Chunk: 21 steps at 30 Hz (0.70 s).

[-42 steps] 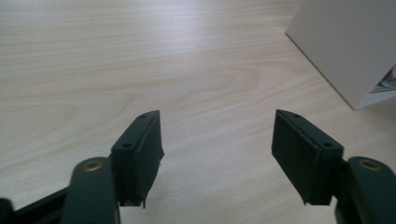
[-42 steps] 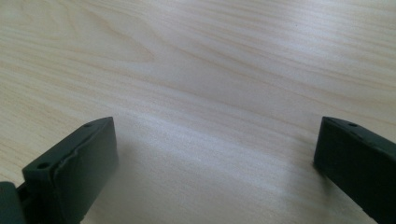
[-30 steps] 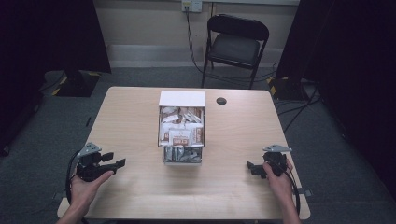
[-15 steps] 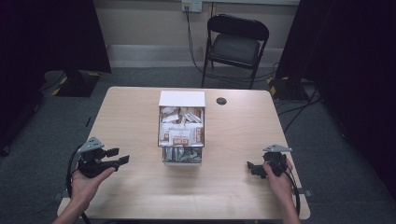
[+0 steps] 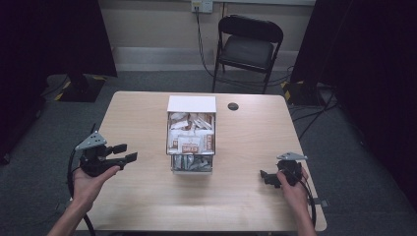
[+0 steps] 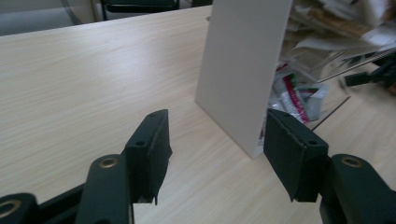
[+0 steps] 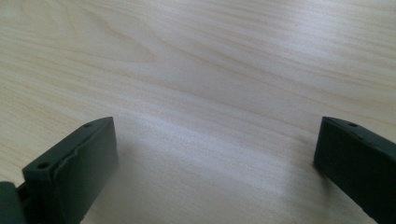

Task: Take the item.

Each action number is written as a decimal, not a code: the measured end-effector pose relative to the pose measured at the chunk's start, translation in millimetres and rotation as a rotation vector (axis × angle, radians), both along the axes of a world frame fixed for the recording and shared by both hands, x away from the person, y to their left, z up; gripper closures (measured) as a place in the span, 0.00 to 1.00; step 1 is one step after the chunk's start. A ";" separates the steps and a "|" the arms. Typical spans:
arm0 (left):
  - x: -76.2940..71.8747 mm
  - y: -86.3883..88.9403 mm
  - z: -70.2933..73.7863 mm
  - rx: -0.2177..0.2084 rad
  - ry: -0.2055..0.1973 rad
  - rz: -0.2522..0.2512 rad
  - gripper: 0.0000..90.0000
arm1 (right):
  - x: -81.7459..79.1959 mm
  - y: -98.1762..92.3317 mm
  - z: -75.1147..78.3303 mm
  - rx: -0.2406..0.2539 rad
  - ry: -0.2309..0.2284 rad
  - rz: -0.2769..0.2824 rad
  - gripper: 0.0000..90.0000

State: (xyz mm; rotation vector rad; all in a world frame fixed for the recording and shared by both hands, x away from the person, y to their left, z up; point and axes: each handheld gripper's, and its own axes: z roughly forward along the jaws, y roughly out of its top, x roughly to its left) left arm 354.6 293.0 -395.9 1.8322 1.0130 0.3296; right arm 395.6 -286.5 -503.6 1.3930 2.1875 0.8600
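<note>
A white-sided box [image 5: 191, 135] packed with snack packets stands at the middle of the wooden table [image 5: 137, 118]. My left gripper [image 5: 125, 152] is held above the table's left part, pointing right toward the box, open and empty. In the left gripper view its jaws [image 6: 217, 135] frame the box's white side wall [image 6: 243, 70], and packets [image 6: 299, 93] show at the box's lower open end. My right gripper [image 5: 263, 176] rests low at the table's right front, pointing left. It is open, and bare wood lies between its jaws [image 7: 215, 140].
A small black disc [image 5: 233, 106] lies on the table behind the box to the right. A black folding chair [image 5: 248, 46] stands beyond the far edge. Cables trail on the floor at the right.
My left gripper has risen off the table and edged slightly left, still pointing at the box. The right gripper and the box have not moved.
</note>
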 end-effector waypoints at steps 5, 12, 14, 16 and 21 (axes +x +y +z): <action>2.2 -1.7 9.9 -0.018 0.005 0.052 0.55 | 0.0 0.0 0.0 0.000 0.000 0.000 0.00; 9.3 -4.9 23.7 -0.050 -0.023 0.013 0.54 | 0.0 0.0 0.0 0.000 0.000 0.000 0.00; 12.0 -6.4 28.3 -0.040 -0.030 0.007 0.52 | 0.0 0.0 0.0 0.000 0.000 0.000 0.00; 16.2 -5.4 31.5 -0.090 -0.014 -0.027 0.52 | 0.0 0.0 0.0 0.000 0.000 0.000 0.00; 24.3 -6.2 39.5 -0.135 -0.029 -0.040 0.49 | 0.0 0.0 0.0 0.001 0.000 0.000 0.00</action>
